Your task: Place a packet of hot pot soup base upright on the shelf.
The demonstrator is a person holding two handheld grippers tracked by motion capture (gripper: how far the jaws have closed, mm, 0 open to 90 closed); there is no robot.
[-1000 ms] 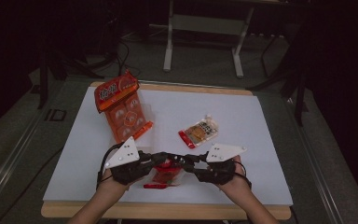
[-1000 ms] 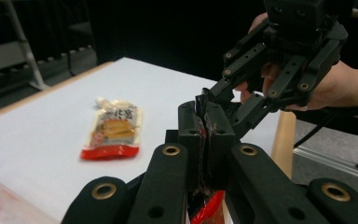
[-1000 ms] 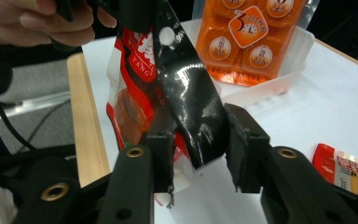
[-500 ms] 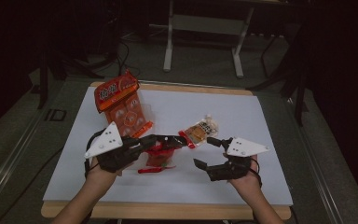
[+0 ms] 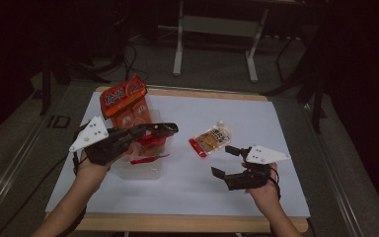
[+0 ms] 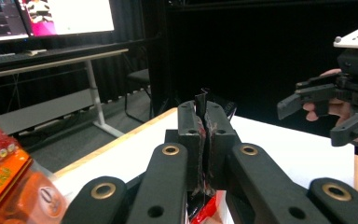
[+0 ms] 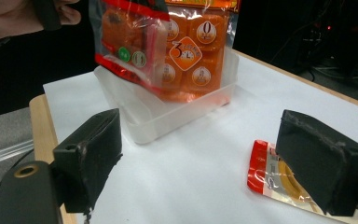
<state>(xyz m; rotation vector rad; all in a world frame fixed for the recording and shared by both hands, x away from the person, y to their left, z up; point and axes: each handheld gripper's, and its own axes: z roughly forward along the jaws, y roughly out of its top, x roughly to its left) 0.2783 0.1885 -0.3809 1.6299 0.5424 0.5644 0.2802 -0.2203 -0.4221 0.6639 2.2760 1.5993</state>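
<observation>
My left gripper (image 5: 170,129) is shut on the top edge of a red-trimmed snack packet (image 5: 150,143), which hangs over a clear plastic bin (image 5: 138,173). In the left gripper view the jaws (image 6: 206,116) pinch the thin packet edge (image 6: 200,100). An orange snack bag (image 5: 126,103) leans in the bin's far end. My right gripper (image 5: 225,161) has just been opening and stands wide open with nothing between its pads (image 7: 205,158). A small red-edged packet (image 5: 209,140) lies on the white table just beyond it, seen by the right pad (image 7: 270,177).
The white tabletop (image 5: 187,197) has a wooden front edge. In the right gripper view the bin (image 7: 168,116) stands ahead to the left with the orange bag (image 7: 191,51) and the hanging packet (image 7: 130,46) over it. Desk legs stand behind the table.
Both grippers were together at the red packet near the front edge. The right one let go and drew back to the right, open. The left one lifted the packet left over the bin.
</observation>
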